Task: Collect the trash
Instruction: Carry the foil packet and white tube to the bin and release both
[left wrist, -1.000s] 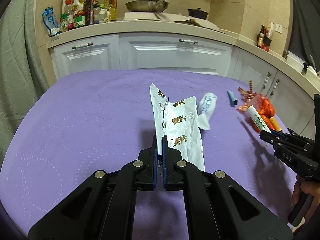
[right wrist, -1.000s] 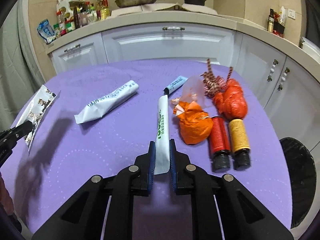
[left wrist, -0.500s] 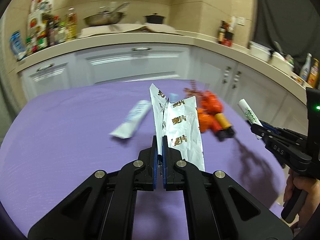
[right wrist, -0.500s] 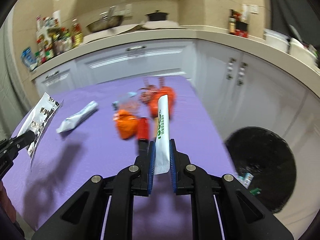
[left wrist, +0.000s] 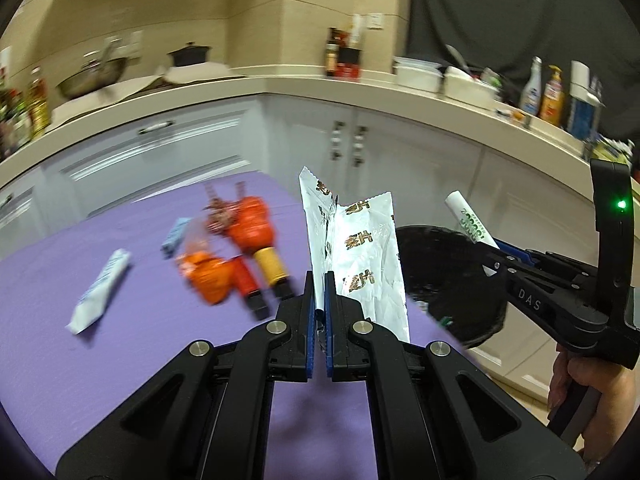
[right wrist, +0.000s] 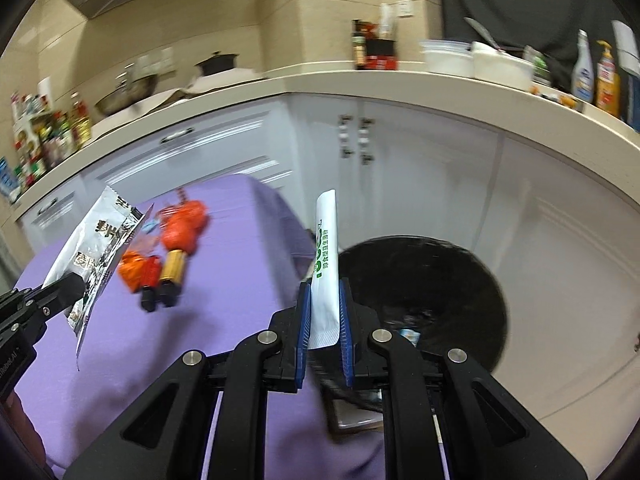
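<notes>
My left gripper (left wrist: 319,280) is shut on a white foil snack wrapper (left wrist: 356,248) with brown print, held above the right end of the purple table (left wrist: 120,344). The wrapper also shows at the left of the right wrist view (right wrist: 100,248). My right gripper (right wrist: 324,292) is shut on a white tube with green print (right wrist: 326,264), held over the near rim of the black trash bin (right wrist: 440,292). The bin (left wrist: 444,276) stands on the floor beside the table's right end. The right gripper and tube (left wrist: 470,220) appear at the right of the left wrist view.
On the table lie a white tube (left wrist: 100,284), a small blue wrapper (left wrist: 174,232), orange and red bags with spools (left wrist: 240,256). White cabinets (right wrist: 400,160) and a counter with bottles and bowls run behind. The bin holds some trash.
Both grippers have swung right with their items, from over the table toward the black bin. The right gripper's tube now hangs over the bin's rim.
</notes>
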`<state>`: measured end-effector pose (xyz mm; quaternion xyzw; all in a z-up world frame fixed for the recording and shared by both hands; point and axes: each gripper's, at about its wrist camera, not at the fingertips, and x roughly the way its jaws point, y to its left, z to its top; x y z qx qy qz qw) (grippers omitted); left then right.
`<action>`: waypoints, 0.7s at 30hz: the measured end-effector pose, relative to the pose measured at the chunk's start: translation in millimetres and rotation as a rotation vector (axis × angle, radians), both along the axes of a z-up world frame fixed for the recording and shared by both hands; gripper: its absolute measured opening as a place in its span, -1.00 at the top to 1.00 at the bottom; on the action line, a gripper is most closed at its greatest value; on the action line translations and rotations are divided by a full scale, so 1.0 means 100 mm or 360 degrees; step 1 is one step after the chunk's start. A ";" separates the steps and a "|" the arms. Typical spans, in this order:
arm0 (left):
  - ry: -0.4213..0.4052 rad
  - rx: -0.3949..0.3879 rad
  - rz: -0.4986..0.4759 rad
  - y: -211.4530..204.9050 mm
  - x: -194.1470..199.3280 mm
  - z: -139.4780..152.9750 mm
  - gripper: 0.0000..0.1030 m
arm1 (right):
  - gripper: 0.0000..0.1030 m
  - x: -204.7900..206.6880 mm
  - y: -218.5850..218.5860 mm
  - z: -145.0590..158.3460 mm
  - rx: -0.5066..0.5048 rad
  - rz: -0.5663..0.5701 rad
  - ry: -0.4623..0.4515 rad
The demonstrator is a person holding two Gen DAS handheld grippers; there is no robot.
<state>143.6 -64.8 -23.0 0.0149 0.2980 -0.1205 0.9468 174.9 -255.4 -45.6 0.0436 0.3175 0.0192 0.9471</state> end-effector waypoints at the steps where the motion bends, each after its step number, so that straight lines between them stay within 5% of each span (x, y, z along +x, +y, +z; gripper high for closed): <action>1: -0.0003 0.0008 -0.0027 -0.12 0.05 0.00 0.94 | 0.72 0.00 -0.06 -0.01 0.0001 -0.0019 -0.0001; 21: 0.0012 0.0164 -0.0221 -1.33 0.73 -0.28 0.93 | 0.72 0.36 -0.96 -0.33 0.0060 -0.0264 0.0047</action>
